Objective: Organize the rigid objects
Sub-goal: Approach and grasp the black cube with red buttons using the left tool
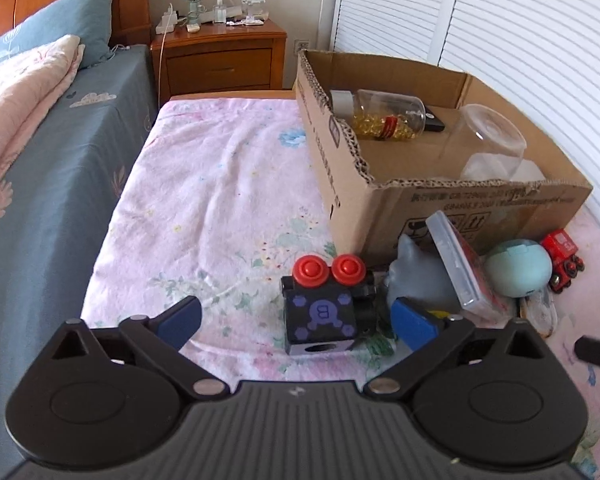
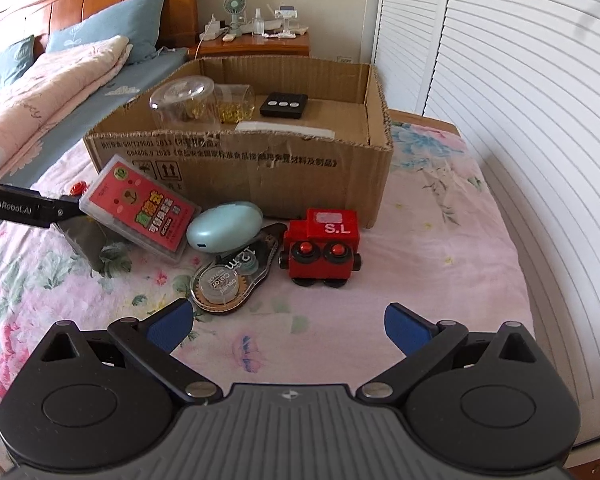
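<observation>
Both of my claws hang wide open and empty over the flowered cloth (image 1: 220,184): the left gripper (image 1: 296,322) and the right gripper (image 2: 288,324) have nothing between their blue pads. Largest thing ahead is the cardboard box (image 2: 260,168), standing open-topped behind the loose pile, with a clear jar (image 2: 182,100), a pill bottle (image 1: 384,114) and a black remote (image 2: 284,104) already inside. Next down, the red card case (image 2: 140,210) leans on the box front, nearer my left side. Then the black toy block (image 1: 320,312) sits upright just ahead of my left claw, right of centre between the pads, so my left hand is plainly the nearer one for it. Smaller still, the red toy train (image 2: 322,246) faces my right claw, straight ahead, its long axis running across my jaws, I judge.
</observation>
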`<state>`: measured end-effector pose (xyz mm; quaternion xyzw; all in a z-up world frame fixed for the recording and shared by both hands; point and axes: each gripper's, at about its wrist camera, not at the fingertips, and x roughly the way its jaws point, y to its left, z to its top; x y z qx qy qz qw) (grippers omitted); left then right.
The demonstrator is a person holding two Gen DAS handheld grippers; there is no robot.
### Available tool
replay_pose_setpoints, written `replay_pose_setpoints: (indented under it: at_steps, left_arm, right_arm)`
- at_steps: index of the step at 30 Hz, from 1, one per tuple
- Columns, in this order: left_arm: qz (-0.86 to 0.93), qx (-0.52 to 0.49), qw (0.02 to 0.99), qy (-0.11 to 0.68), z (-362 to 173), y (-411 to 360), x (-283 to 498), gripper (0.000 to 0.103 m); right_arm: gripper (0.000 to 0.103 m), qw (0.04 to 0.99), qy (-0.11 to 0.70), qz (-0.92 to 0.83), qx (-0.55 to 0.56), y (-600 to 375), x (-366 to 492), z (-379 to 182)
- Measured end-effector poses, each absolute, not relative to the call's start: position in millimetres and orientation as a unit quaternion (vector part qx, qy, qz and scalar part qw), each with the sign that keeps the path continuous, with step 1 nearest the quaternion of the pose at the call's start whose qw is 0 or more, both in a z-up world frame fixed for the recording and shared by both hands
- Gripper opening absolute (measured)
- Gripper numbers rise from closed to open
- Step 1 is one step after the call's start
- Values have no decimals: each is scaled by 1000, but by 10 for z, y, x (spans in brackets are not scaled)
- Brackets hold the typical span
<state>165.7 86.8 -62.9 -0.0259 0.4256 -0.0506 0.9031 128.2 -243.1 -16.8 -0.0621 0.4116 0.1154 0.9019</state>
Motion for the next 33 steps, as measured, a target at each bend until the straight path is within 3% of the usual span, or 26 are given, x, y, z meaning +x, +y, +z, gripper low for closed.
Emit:
replay_pose_setpoints:
  at_steps: [25,27,31,33]
  left_arm:
    - [-50,14,900,432,-793,928,1700,101]
    - [-64,23,902,425,-788,912,1703,97]
    - [-102,40,905,412,-726,870,1691,61]
    - [-111,43,904,410,-717,843,1690,54]
  right_arm:
    - [103,894,430,109,-66,-2475,1391,-390]
    - [103,894,429,108,-66,-2473,1393,-393]
    - [103,895,427,108,-66,-2477,1379,-391]
    - [103,895,427,108,-65,-2474,1382,-391]
